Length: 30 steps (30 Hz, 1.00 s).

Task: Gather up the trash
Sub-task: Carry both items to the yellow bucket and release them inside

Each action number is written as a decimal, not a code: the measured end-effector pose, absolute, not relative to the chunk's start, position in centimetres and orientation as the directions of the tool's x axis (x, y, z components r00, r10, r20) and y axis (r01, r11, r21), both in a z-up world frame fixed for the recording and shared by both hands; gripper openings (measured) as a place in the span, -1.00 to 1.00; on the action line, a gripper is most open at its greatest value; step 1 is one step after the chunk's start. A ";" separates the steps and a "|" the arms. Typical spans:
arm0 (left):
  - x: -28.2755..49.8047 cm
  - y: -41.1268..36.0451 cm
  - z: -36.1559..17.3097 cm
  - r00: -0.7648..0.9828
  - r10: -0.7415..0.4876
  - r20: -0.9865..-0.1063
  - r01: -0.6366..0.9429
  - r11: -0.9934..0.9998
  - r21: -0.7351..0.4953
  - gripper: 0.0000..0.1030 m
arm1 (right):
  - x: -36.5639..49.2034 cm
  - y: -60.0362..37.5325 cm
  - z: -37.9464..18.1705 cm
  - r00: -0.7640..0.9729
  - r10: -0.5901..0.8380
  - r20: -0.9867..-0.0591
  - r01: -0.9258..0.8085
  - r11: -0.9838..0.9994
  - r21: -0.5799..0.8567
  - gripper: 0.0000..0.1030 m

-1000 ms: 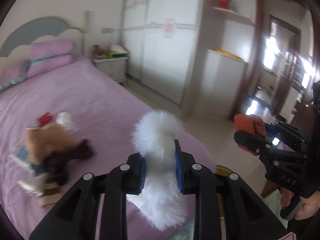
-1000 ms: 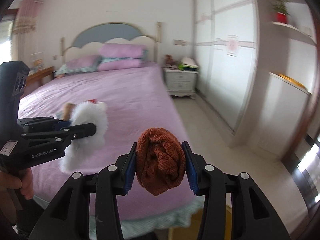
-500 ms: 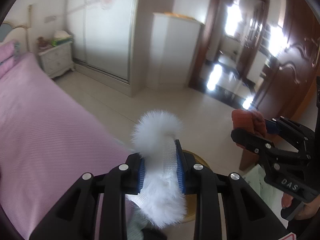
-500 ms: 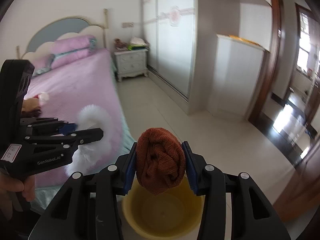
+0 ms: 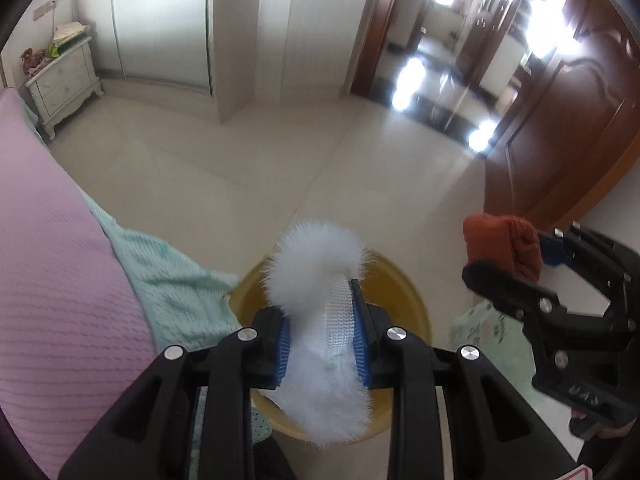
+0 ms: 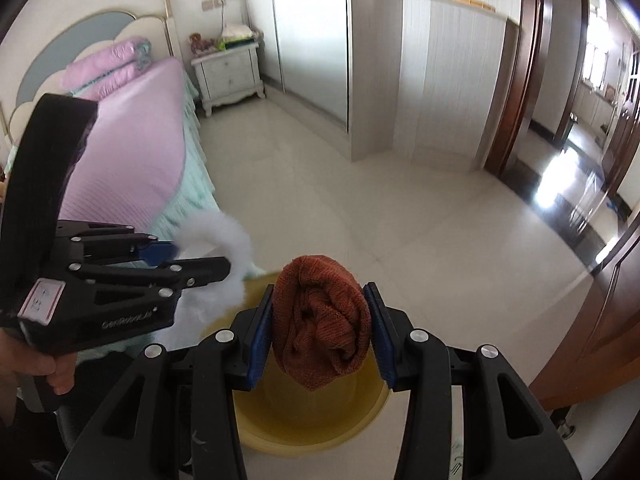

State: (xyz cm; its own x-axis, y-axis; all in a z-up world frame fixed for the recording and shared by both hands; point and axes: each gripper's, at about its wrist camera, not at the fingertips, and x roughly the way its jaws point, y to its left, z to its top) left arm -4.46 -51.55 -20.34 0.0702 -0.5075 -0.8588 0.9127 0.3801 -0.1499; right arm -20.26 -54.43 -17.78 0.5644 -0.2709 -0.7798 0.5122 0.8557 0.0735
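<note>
My left gripper is shut on a white fluffy fur piece with a mesh backing, held above a yellow basin on the floor. It also shows in the right wrist view, with the fur piece over the basin's left rim. My right gripper is shut on a rolled rust-brown knitted cloth, directly above the yellow basin. In the left wrist view the right gripper holds the brown cloth to the right of the basin.
The purple bed with a teal skirt is at the left, close to the basin. A white nightstand, wardrobe and a brown door ring the pale tiled floor.
Both grippers have swung away from the bed and tilted down toward the floor. The yellow basin now lies under both held items. Grips are unchanged.
</note>
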 end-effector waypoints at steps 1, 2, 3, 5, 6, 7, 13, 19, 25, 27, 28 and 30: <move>-4.4 -51.7 -21.1 0.064 -0.492 -0.868 0.913 0.379 -0.148 -0.48 | -20.2 -54.6 -18.4 0.554 -0.265 -0.789 0.514 0.855 0.073 -0.17; -4.3 -51.8 -21.6 0.059 -0.480 -0.875 0.915 0.377 -0.145 -0.48 | -19.9 -54.7 -18.7 0.545 -0.260 -0.797 0.515 0.854 0.074 -0.17; -4.2 -51.8 -22.0 0.055 -0.473 -0.879 0.916 0.375 -0.144 -0.48 | -19.9 -55.0 -19.4 0.532 -0.253 -0.808 0.517 0.853 0.073 -0.17; -4.1 -52.2 -22.7 0.045 -0.457 -0.888 0.916 0.373 -0.146 -0.48 | -19.8 -55.1 -20.1 0.514 -0.247 -0.821 0.522 0.850 0.071 -0.17; -4.2 -52.4 -23.0 0.038 -0.448 -0.893 0.917 0.371 -0.147 -0.48 | -19.9 -55.4 -20.3 0.508 -0.243 -0.827 0.524 0.849 0.072 -0.17; -4.3 -52.6 -23.3 0.029 -0.438 -0.899 0.917 0.368 -0.150 -0.40 | -20.0 -55.5 -20.6 0.501 -0.241 -0.831 0.528 0.846 0.073 -0.17; -5.0 -53.3 -23.1 0.027 -0.421 -0.907 0.928 0.348 -0.134 0.04 | -20.6 -56.4 -21.3 0.483 -0.234 -0.844 0.546 0.834 0.081 -0.17; -5.2 -53.0 -22.1 0.045 -0.424 -0.904 0.933 0.342 -0.114 0.09 | -20.4 -56.6 -22.2 0.473 -0.217 -0.854 0.542 0.836 0.087 -0.17; -5.0 -52.8 -20.3 0.087 -0.449 -0.889 0.932 0.352 -0.086 0.11 | -19.7 -56.2 -23.3 0.446 -0.191 -0.874 0.521 0.850 0.080 -0.08; -4.7 -52.7 -19.8 0.101 -0.457 -0.884 0.930 0.359 -0.080 0.11 | -19.1 -56.0 -23.2 0.448 -0.184 -0.875 0.501 0.862 0.076 0.19; -4.5 -52.7 -19.6 0.105 -0.460 -0.882 0.929 0.362 -0.078 0.11 | -19.0 -55.7 -23.0 0.453 -0.180 -0.873 0.487 0.870 0.074 0.29; -4.2 -52.7 -19.3 0.111 -0.466 -0.878 0.926 0.369 -0.078 0.12 | -18.9 -55.1 -22.8 0.457 -0.194 -0.868 0.476 0.878 0.055 0.31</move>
State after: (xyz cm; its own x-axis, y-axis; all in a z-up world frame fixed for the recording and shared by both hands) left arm -4.15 -52.67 -19.31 0.1115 -0.4661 -0.8777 0.9263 0.3687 -0.0781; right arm -18.87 -55.13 -22.78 0.4570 -0.1937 -0.8681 0.4760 0.8778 0.0547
